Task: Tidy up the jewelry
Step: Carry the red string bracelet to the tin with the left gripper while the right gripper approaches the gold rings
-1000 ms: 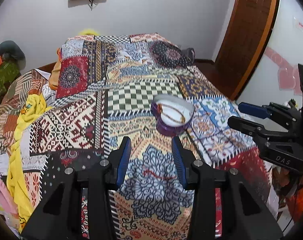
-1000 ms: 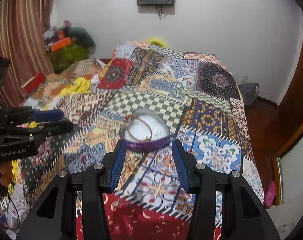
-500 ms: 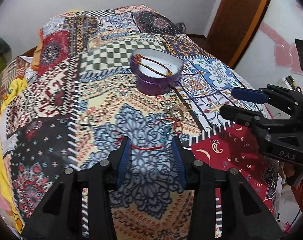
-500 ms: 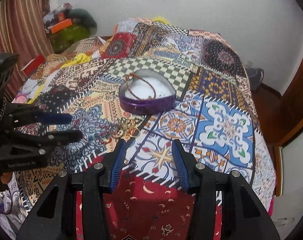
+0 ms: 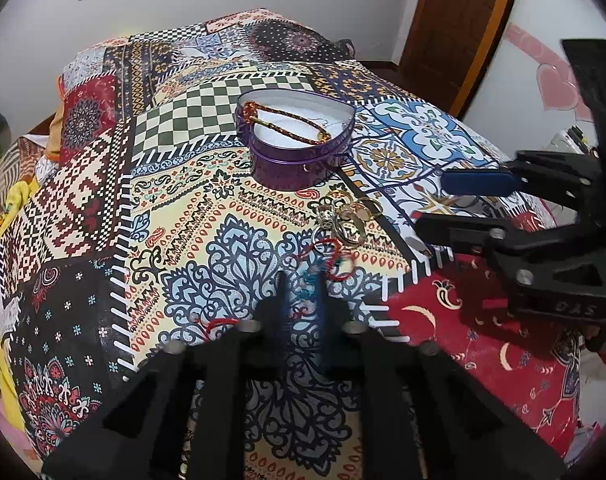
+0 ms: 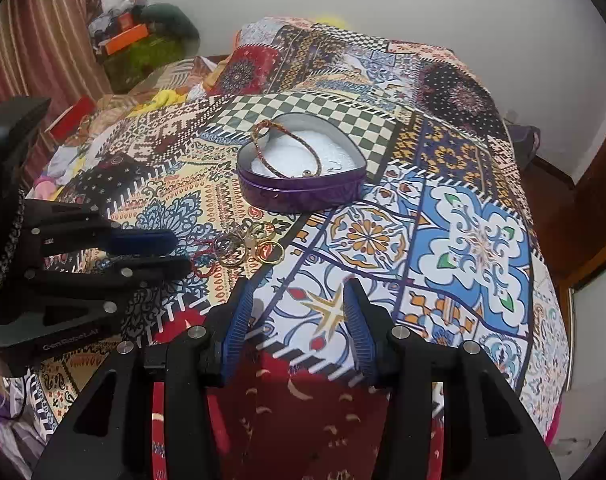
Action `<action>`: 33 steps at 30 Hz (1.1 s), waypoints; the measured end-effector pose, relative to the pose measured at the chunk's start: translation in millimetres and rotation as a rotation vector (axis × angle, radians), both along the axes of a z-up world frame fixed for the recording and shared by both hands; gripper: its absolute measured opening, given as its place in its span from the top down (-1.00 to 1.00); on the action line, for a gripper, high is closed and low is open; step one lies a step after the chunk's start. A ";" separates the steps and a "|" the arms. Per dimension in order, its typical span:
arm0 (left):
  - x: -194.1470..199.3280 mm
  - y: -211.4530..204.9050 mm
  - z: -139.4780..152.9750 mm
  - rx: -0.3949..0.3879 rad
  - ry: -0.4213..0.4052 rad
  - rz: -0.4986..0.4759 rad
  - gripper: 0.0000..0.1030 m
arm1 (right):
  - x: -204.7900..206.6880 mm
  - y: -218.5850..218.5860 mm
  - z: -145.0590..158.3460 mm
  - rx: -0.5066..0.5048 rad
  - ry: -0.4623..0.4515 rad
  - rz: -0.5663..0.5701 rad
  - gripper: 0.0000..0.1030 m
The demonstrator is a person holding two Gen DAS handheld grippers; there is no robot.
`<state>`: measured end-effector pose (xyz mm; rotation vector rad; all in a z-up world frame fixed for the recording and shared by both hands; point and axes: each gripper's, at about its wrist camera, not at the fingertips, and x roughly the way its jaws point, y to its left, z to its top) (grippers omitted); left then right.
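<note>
Both jaws of the left gripper pinch a half-hidden red-and-teal cord on the bed, while the right gripper gapes empty.

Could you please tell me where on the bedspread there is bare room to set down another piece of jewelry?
The blue and white tile patch right of the purple tin is free, as is the checkered patch behind it. It is crowded just in front of the tin, where the gold rings and red cord lie by the left claw.

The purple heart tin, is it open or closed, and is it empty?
Open, not empty: the purple heart tin has no lid on, and a braided bracelet lies on its white lining.
</note>
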<state>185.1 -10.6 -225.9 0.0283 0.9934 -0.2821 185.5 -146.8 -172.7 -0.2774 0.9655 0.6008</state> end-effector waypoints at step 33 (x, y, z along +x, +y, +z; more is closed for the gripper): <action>-2.0 21.6 56.1 -0.138 -0.151 0.100 0.89 | 30.9 19.0 -19.9 0.001 0.082 0.077 0.88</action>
